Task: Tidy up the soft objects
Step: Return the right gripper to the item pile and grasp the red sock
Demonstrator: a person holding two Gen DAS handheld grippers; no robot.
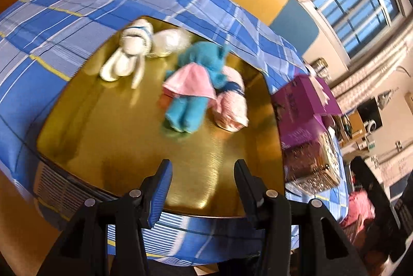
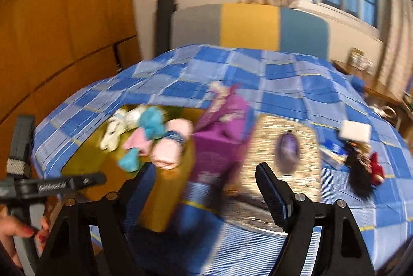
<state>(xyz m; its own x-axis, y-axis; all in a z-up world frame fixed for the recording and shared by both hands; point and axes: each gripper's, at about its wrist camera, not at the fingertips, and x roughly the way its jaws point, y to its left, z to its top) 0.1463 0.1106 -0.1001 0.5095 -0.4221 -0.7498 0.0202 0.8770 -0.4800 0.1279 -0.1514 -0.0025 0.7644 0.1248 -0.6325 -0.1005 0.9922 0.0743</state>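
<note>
Shiny gold square tray (image 1: pixel 129 146) on blue plaid bed: white, blue and pink rolled towel toys (image 1: pixel 189 92). Left tool (image 1: pixel 202 188) half-wide, empty; right tool (image 2: pixel 205 188) wide, empty.

Black hand-held gripper (image 1: pixel 203 184), blue ribbed pads, seemingly red-painted nails

Colours I see around the brushed gold metal tray (image 1: pixel 211 172)

On the tray I see a white plush rabbit (image 1: pixel 129 53), a turquoise plush toy (image 1: pixel 196 84) in a pink skirt, and a pale pink plush roll (image 1: pixel 232 105) banded blue. Under the tray lies a blue-and-white checked bedsheet (image 1: pixel 64 17) with thin yellow lines; beside the tray stands a purple cardboard box (image 2: pixel 219 144).
</note>
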